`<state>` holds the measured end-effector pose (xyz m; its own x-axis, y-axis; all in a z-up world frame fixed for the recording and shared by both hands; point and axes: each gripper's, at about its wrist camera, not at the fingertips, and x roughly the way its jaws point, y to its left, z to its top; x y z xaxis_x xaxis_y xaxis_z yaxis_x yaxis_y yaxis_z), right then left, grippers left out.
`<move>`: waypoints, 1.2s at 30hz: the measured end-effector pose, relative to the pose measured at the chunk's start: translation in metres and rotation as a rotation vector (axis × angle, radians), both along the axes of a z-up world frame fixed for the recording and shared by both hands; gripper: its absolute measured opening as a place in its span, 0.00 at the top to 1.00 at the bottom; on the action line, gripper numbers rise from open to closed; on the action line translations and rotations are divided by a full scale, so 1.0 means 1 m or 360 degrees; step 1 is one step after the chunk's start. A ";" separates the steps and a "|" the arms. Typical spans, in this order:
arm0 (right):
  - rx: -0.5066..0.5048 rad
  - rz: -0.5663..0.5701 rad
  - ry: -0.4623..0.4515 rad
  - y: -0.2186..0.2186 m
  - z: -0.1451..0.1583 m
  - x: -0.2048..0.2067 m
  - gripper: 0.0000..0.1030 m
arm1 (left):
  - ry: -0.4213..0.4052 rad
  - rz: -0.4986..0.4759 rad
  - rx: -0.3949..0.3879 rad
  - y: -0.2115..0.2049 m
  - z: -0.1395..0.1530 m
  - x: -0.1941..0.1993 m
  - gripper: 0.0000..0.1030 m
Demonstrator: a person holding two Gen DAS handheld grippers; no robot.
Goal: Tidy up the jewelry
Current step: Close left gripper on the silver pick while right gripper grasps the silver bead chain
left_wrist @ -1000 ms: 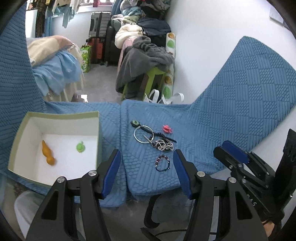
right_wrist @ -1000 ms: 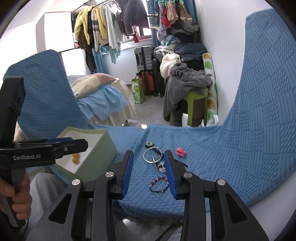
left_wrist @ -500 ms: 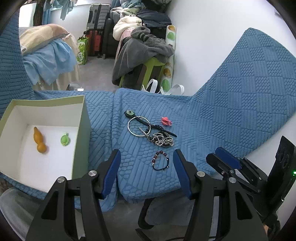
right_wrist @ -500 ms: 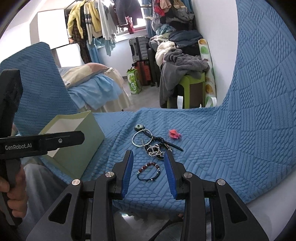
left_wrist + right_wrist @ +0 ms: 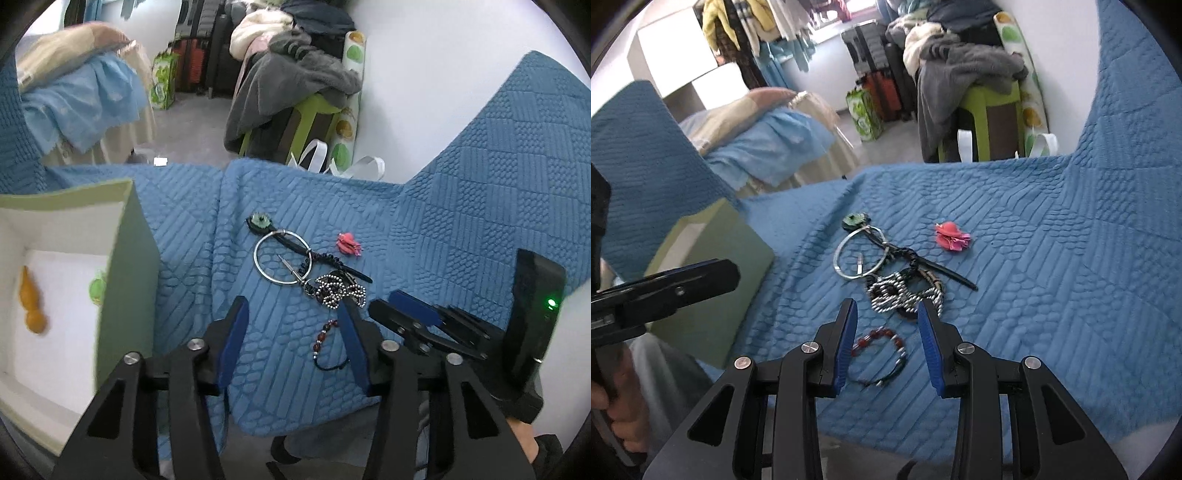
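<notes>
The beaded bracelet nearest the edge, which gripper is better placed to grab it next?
Right. The right gripper frames the beaded bracelet between its open jaws. The left gripper, jaws closing, has it off-centre beside one jaw.

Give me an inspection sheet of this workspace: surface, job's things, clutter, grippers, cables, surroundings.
Surface: blue quilted cover, folded up against the wall on the right.
Job's things: beaded bracelet nearest; beaded chain tangled with a black cord beyond it; silver bangle; green pendant; pink flower piece lying apart. Open box at left holds an orange piece and a green piece.
Clutter: nothing seen on the cover besides the jewelry.
Grippers: right gripper open, the bracelet between its fingers, pads not touching. Left gripper empty, jaws closing.
Cables: nothing seen.
Surroundings: green stool heaped with clothes, suitcases, a bed with bedding.
</notes>
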<state>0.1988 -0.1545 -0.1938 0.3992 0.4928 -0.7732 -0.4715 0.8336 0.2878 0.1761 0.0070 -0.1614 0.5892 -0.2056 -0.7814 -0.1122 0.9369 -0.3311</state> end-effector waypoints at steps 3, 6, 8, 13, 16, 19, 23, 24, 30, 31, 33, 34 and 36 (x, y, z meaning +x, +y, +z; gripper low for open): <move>-0.0042 0.0032 0.0042 0.006 -0.015 0.017 0.69 | 0.0043 0.0003 -0.0051 0.002 -0.011 0.009 0.62; -0.0064 0.0075 0.0073 0.013 -0.027 0.027 0.71 | 0.0072 0.0011 -0.0087 0.002 -0.019 0.018 0.68; -0.0084 0.0114 0.0086 0.018 -0.034 0.030 0.74 | 0.0078 0.0014 -0.0120 0.003 -0.023 0.025 0.72; -0.0122 0.0157 0.0062 0.030 -0.041 0.032 0.85 | 0.0119 -0.0002 -0.0238 0.001 -0.037 0.046 0.78; -0.0064 0.0149 0.0090 0.028 -0.041 0.034 0.94 | 0.0164 -0.0017 -0.0298 -0.002 -0.047 0.060 0.78; -0.0038 0.0123 0.0105 0.024 -0.040 0.037 0.96 | 0.0239 -0.0004 -0.0300 -0.005 -0.055 0.072 0.78; 0.0017 0.0087 0.0142 0.016 -0.041 0.039 0.96 | 0.0354 0.0066 -0.0270 -0.005 -0.065 0.088 0.78; 0.0022 0.0082 0.0141 0.015 -0.041 0.040 0.96 | 0.0385 0.0091 -0.0277 -0.004 -0.067 0.091 0.78; 0.0091 0.0045 0.0155 0.006 -0.039 0.043 0.96 | 0.0456 0.0134 -0.0256 -0.002 -0.071 0.109 0.78; 0.0098 0.0041 0.0157 0.005 -0.039 0.043 0.96 | 0.0469 0.0130 -0.0230 -0.004 -0.071 0.112 0.78; 0.0110 0.0038 0.0159 0.003 -0.038 0.044 0.96 | 0.0510 0.0120 -0.0203 -0.009 -0.076 0.116 0.78; 0.0112 0.0037 0.0158 0.003 -0.038 0.044 0.96 | 0.0503 0.0122 -0.0188 -0.011 -0.076 0.118 0.78; 0.0125 0.0031 0.0160 0.000 -0.037 0.044 0.96 | 0.0503 0.0123 -0.0143 -0.016 -0.076 0.122 0.78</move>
